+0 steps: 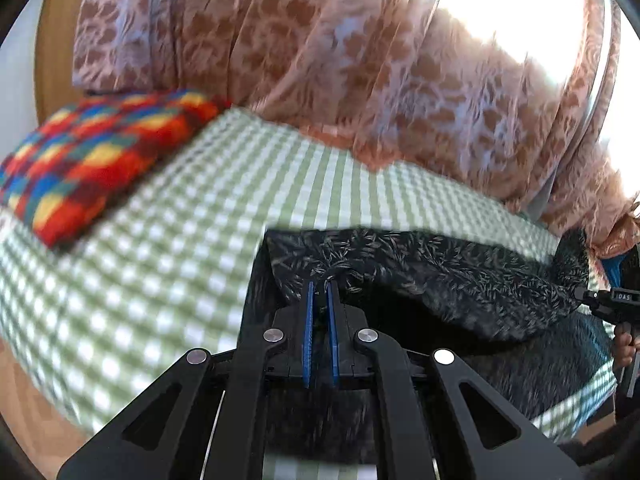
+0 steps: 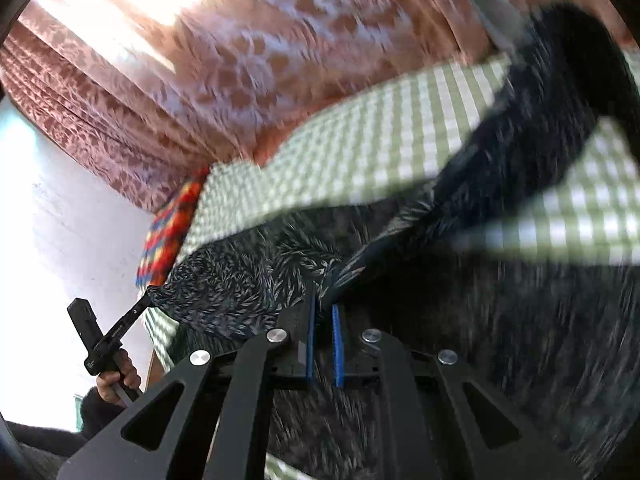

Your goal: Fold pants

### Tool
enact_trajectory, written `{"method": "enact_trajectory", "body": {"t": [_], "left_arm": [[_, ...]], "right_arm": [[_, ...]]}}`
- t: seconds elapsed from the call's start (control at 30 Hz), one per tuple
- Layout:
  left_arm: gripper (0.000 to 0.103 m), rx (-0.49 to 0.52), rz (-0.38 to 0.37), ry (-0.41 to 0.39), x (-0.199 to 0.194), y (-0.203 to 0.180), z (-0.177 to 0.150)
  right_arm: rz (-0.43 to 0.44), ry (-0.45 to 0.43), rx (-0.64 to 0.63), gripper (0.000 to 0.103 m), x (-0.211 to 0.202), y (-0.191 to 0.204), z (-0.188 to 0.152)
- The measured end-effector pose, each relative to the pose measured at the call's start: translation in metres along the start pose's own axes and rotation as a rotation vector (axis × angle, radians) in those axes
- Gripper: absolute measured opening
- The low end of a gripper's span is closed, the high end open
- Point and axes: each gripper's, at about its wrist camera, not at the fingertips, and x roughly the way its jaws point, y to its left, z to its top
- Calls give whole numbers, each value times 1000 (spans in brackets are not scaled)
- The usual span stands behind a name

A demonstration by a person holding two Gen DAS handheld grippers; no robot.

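Note:
Dark pants (image 1: 424, 268) with a pale leaf print hang lifted above a green-and-white checked cloth (image 1: 168, 240). My left gripper (image 1: 321, 285) is shut on a bunched fold of the pants near one edge. In the right wrist view my right gripper (image 2: 323, 304) is shut on another fold of the same pants (image 2: 240, 280), whose fabric stretches up to the right and blurs. Each gripper shows in the other's view: the right gripper (image 1: 580, 294) pinches the pants' far corner at the right edge, and the left gripper (image 2: 150, 294) pinches the corner at the left.
A bright checked cushion (image 1: 92, 160) in red, yellow and blue lies on the checked cloth at the far left. A pink patterned curtain (image 1: 320, 60) hangs behind, with strong light through it. A hand (image 2: 120, 376) holds the left gripper's handle.

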Motion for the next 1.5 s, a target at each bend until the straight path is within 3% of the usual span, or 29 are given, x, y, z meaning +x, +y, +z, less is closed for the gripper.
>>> {"method": "enact_trajectory", "body": {"t": [0.17, 0.3, 0.37, 0.43, 0.5, 0.6, 0.63, 0.67, 0.73, 0.93, 1.07, 1.17, 1.4, 1.5], "left_arm": [[10, -138, -7, 107, 1, 16, -31], [13, -316, -174, 126, -10, 29, -40], [55, -401, -275, 133, -9, 30, -42], [61, -482, -330, 134, -1, 30, -42], [61, -524, -342, 141, 9, 29, -40], [61, -563, -288, 152, 29, 27, -33], [53, -576, -278, 158, 33, 27, -32], [32, -586, -270, 163, 37, 27, -30], [11, -569, -227, 156, 41, 26, -22], [9, -438, -249, 67, 11, 13, 0], [9, -401, -274, 57, -8, 19, -8], [9, -401, -253, 103, -7, 27, -25], [9, -400, -185, 188, 10, 37, -58], [9, -373, -171, 186, 7, 34, -62]], "right_arm": [[-63, 59, 40, 6, 19, -20, -32], [-72, 60, 59, 6, 27, -27, -33], [-71, 58, 68, 6, 30, -30, -32], [-68, 56, 77, 6, 31, -33, -32], [-67, 56, 83, 6, 34, -35, -30], [-69, 53, 80, 6, 32, -35, -30], [-70, 52, 78, 6, 32, -35, -29], [-72, 49, 77, 6, 32, -35, -28], [-73, 41, 74, 6, 33, -31, -23], [-33, -11, 2, 5, 4, -8, -19], [2, -25, -64, 5, -25, 12, -30], [-1, 11, -87, 5, -32, 15, -50], [-60, 131, -65, 5, -6, -3, -95], [-86, 151, -59, 5, 7, -11, -102]]}}
